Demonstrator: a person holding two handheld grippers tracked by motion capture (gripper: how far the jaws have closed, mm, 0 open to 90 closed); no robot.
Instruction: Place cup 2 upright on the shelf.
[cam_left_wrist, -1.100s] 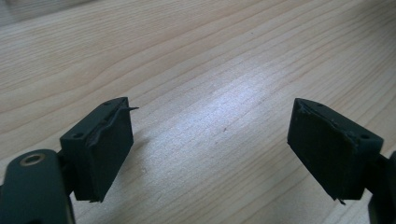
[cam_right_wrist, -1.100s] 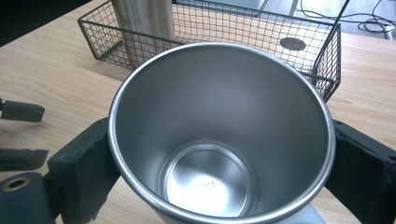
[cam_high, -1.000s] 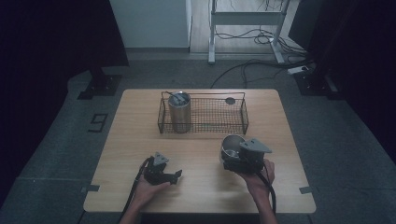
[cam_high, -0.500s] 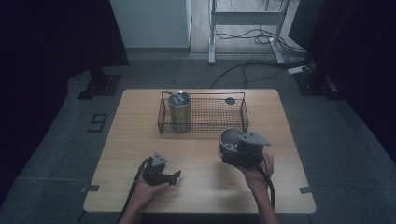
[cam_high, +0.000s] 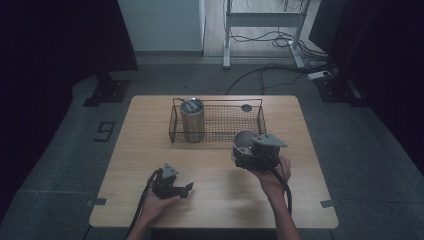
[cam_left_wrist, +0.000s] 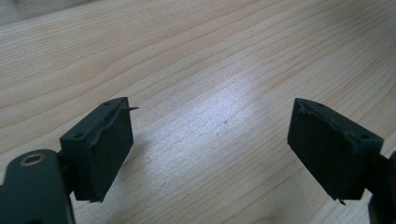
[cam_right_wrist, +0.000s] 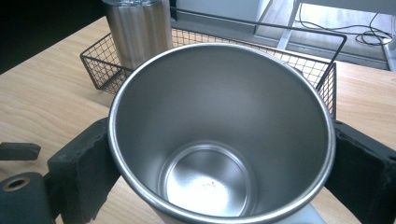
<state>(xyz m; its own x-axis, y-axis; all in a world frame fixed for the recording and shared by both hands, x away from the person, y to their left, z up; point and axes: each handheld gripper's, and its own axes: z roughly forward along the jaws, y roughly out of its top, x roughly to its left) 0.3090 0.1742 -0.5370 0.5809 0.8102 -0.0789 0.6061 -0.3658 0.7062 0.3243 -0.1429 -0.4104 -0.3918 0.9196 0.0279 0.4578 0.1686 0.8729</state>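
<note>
Right claw (cam_high: 243, 156) carried steel cup (cam_high: 244, 142) closer to wire basket (cam_high: 260, 116); tumbler (cam_high: 192, 120) inside; left claw (cam_high: 186, 189) wide.

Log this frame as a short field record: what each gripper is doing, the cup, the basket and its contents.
right gripper: shut on steel cup, cup upright, empty inside
left gripper: open, holds nothing, low over bare table
wire basket: on far half of table
lidded tumbler: upright in basket's left end
cup versus basket: outside, near its front right
</note>
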